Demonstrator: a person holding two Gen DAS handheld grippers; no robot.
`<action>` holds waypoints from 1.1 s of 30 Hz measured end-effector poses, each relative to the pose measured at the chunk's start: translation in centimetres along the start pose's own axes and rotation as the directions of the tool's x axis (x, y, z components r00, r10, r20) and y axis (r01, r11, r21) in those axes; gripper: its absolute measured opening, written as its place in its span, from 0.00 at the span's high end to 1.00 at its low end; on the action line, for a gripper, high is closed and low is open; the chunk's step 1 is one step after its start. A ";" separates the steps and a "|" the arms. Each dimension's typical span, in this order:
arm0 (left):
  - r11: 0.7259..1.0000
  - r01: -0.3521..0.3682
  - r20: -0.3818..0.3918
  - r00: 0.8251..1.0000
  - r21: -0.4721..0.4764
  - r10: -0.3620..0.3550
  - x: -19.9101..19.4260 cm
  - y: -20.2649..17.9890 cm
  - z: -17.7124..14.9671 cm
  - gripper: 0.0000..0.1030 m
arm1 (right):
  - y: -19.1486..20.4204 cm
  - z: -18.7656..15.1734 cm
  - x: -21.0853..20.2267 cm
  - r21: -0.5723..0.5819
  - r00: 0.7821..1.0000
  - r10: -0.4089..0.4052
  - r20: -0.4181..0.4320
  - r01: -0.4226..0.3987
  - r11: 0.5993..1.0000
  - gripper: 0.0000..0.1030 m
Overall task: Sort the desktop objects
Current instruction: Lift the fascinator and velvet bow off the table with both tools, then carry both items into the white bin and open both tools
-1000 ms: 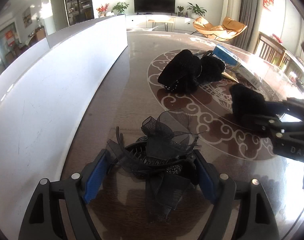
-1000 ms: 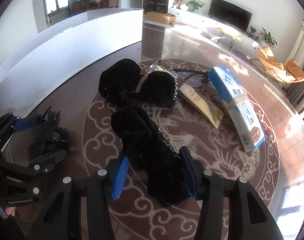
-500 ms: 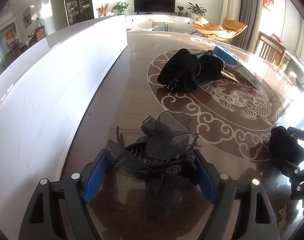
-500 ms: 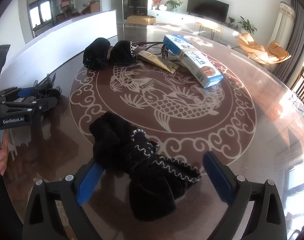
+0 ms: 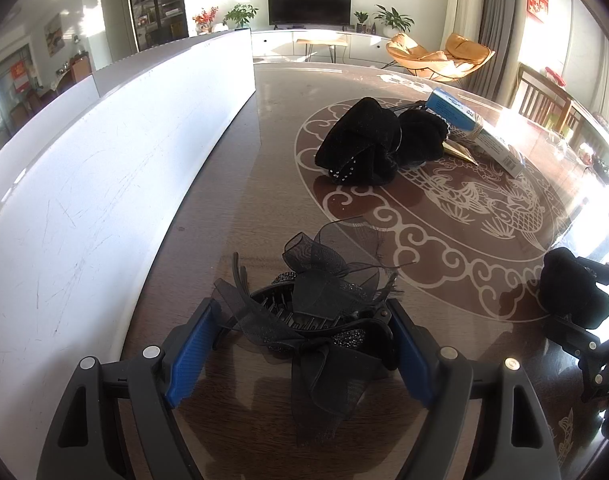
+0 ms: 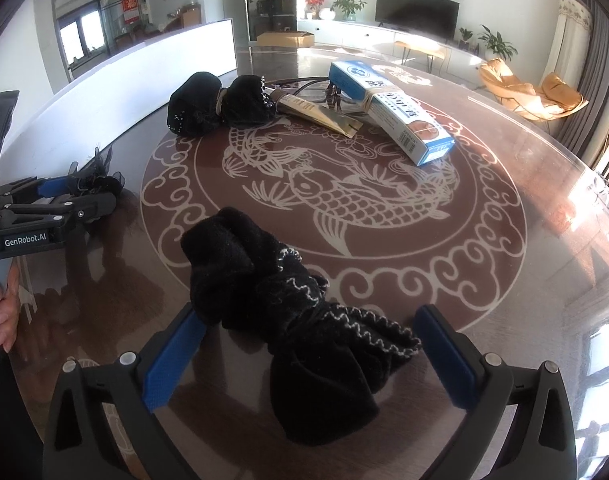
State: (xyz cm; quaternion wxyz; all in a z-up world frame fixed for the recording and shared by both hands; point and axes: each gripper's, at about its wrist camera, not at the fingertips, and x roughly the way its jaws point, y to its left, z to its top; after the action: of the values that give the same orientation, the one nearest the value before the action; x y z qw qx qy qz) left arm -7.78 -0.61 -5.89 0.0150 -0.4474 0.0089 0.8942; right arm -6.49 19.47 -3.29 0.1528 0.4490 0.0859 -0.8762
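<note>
On the surface, the right gripper opens around a black sock; the left gripper clamps a hair clip.

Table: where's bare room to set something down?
Free: the fish motif mid-table, between the sock and the far pile; also right of the blue box. Crowded: the far pile, velvet bows against packet and box.

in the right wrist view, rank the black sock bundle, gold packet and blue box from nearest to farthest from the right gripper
1. black sock bundle, lying between the right gripper fingers, whose jaws are opening.
2. gold packet, far centre of the table.
3. blue box, just beyond, far right.
</note>
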 end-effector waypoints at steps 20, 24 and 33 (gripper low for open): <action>0.991 0.131 0.115 0.985 -0.017 -0.128 -2.8 0.9 -1.2 0.31 | 0.1 0.7 -2.5 0.036 0.995 0.069 0.067 -0.072 0.997 0.59; 0.976 0.209 0.184 0.963 -0.057 -0.195 -5.9 2.0 -3.0 0.31 | 0.6 -0.5 -5.1 0.076 0.989 0.102 0.111 -0.111 0.991 0.59; 0.960 0.232 0.316 0.933 -0.155 -0.174 -15.5 6.0 0.1 0.31 | 4.3 3.4 -6.3 0.054 0.960 0.237 0.148 -0.247 0.968 0.59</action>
State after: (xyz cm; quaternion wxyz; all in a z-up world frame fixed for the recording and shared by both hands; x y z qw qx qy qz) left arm 1.23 -6.91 6.60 0.0660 -0.3045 -0.1253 0.9419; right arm -4.16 15.65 3.75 0.2479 0.3986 -0.0123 -0.8829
